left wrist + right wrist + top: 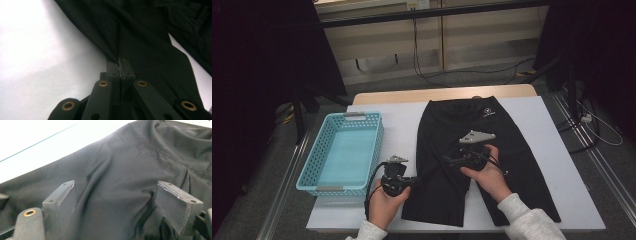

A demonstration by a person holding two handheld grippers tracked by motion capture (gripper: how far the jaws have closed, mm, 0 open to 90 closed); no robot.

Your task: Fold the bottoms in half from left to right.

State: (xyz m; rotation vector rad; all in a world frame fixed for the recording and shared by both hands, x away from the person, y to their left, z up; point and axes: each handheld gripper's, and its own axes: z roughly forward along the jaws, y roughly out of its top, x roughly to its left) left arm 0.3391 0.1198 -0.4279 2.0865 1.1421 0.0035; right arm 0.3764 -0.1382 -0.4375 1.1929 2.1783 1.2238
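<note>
Left hand-held gripper (pixel 412 181) clamps black shorts (pixel 492 145) | right hand-held gripper (pixel 451 160) wide | white table (pixel 552 165), grey floor (pixel 277 165)

Lab, black curtains (pixel 257 55), floor cables (pixel 472 70)

shorts (pixel 492 150): black matt cloth | basket (pixel 317 172): turquoise perforated plastic | table (pixel 552 145): smooth white

The person is wearing light grey sleeves (pixel 532 222) with ribbed cuffs, and each hand is carrying a black gripper. The left gripper (pixel 414 180) is trailing a black cable (pixel 371 187) and showing brass-coloured rivets (pixel 103 83) on its linkage arms. The right gripper (pixel 451 160) is bearing a grey three-cornered plate (pixel 476 136) on top and rectangular dark grey pads (pixel 175 205) with screw holes.
</note>
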